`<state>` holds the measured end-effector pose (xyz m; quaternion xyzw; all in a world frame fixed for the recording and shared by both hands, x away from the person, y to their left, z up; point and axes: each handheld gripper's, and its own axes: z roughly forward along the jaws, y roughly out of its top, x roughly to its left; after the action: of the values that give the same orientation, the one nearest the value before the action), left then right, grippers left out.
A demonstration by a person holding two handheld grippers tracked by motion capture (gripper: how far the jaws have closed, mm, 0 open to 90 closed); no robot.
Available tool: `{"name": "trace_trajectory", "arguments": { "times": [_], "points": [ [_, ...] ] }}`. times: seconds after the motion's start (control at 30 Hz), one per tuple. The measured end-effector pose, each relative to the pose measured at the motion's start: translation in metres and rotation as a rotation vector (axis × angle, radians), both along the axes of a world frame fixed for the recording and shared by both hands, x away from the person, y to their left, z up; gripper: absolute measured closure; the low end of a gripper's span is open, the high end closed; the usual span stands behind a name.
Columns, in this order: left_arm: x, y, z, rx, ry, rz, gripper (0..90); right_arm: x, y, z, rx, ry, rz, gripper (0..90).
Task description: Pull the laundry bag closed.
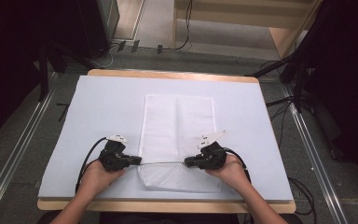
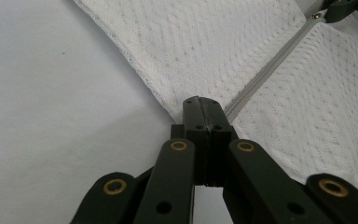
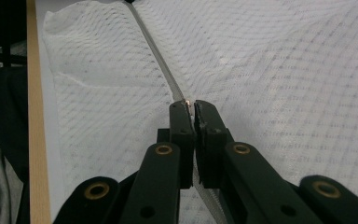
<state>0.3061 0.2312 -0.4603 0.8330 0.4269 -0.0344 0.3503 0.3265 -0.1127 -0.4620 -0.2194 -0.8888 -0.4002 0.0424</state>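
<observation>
Right gripper view shows a small metal zipper pull [image 3: 188, 101]. Left gripper [image 1: 139, 160] and right gripper [image 1: 186, 162] jaws pinch the mesh laundry bag's [image 1: 177, 121] zipper [image 1: 163, 163] near the tabletop's [image 1: 98, 112] front edge.

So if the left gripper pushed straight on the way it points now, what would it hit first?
The left gripper points along the zipper of the white mesh bag. Beyond it, the right gripper is likely first in line, shut on the zipper.

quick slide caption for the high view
Two hand-held grippers, left gripper and right gripper, clamp opposite ends of the zipper across a white mesh bag.
</observation>
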Motion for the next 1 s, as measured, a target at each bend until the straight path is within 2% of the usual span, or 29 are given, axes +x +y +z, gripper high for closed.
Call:
{"name": "trace_trajectory", "arguments": {
  "times": [0.33,0.43,0.67,1.0],
  "points": [
    [0.0,0.0,0.0,-0.001,0.001,-0.001,90.0,0.0,-0.017,0.002,-0.004,-0.008,-0.033,88.7],
    [0.0,0.0,0.0,-0.002,0.002,-0.001,90.0,-0.001,-0.019,0.002,-0.006,-0.019,-0.028,88.7],
    [0.0,0.0,0.0,-0.003,0.003,-0.001,90.0,-0.002,-0.021,0.002,-0.006,-0.014,-0.025,88.7],
    [0.0,0.0,0.0,-0.004,0.003,-0.001,90.0,-0.003,-0.033,0.002,0.005,-0.003,-0.045,88.7]
  ]
}}
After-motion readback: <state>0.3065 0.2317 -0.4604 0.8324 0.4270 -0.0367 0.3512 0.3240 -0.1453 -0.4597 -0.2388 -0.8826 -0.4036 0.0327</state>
